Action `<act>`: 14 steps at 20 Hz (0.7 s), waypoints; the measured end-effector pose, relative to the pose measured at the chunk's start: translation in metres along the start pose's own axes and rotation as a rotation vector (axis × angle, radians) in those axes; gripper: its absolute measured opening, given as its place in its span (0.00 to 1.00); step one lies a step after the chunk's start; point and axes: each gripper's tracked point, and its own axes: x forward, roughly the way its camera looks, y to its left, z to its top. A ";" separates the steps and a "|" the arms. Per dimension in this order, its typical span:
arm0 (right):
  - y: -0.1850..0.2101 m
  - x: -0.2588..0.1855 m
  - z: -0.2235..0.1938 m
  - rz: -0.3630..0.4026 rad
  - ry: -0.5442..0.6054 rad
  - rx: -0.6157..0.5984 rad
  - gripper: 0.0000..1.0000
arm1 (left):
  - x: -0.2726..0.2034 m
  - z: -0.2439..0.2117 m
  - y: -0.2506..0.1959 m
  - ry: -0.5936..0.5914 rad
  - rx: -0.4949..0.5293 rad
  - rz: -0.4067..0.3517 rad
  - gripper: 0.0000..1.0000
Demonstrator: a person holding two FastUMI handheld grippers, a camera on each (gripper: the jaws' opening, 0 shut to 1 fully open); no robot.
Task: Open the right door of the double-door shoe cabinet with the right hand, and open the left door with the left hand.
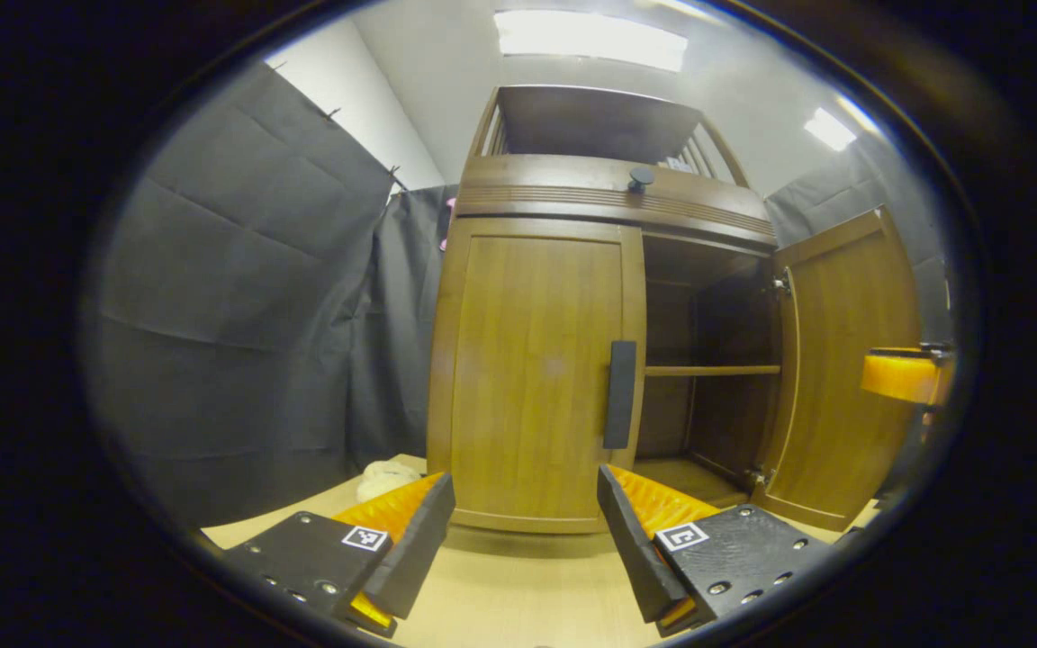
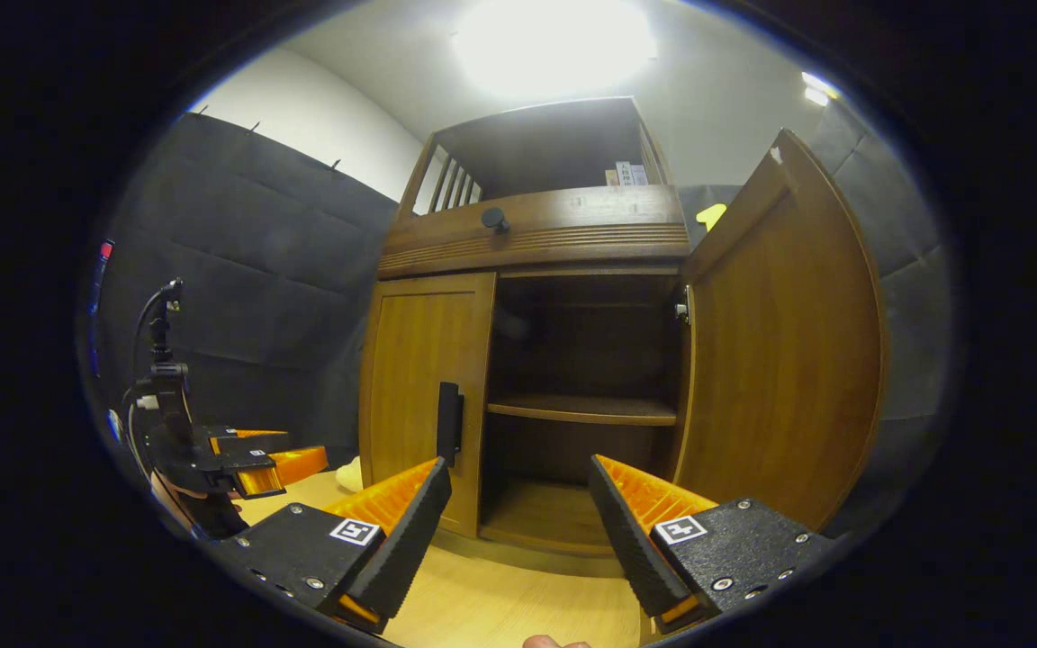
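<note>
A wooden double-door shoe cabinet [image 1: 608, 193] stands ahead in the left gripper view. Its left door [image 1: 532, 373] is closed, with a dark upright handle [image 1: 619, 394] at its inner edge. The right door [image 1: 847, 360] stands swung wide, showing a dark inside with a shelf [image 1: 712, 370]. My left gripper [image 1: 526, 531] is open, a short way in front of the left door and just below its handle. In the right gripper view my right gripper [image 2: 518, 522] is open with nothing in it, facing the open compartment [image 2: 581, 360], the right door [image 2: 780, 360] beside it. The left gripper [image 2: 253, 468] shows at the left.
Black cloth walls [image 1: 239, 306] close the booth on both sides. The cabinet stands on a light wooden floor [image 1: 518, 594]. A pale soft object [image 1: 383, 477] lies on the floor by the cabinet's left corner. A dark knob [image 1: 640, 177] sits on the drawer front above the doors.
</note>
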 end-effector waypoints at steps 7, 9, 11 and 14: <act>-0.013 0.039 -0.020 -0.044 0.015 -0.028 0.95 | 0.035 0.014 -0.023 -0.045 -0.066 -0.051 0.96; -0.018 0.042 -0.027 -0.045 0.016 -0.018 0.95 | 0.044 0.016 -0.033 -0.044 -0.097 -0.074 0.95; -0.021 0.048 -0.035 -0.041 0.026 -0.010 0.95 | 0.053 0.017 -0.040 -0.050 -0.101 -0.089 0.95; -0.022 0.054 -0.042 -0.032 0.035 -0.019 0.95 | 0.065 0.020 -0.049 -0.056 -0.085 -0.116 0.95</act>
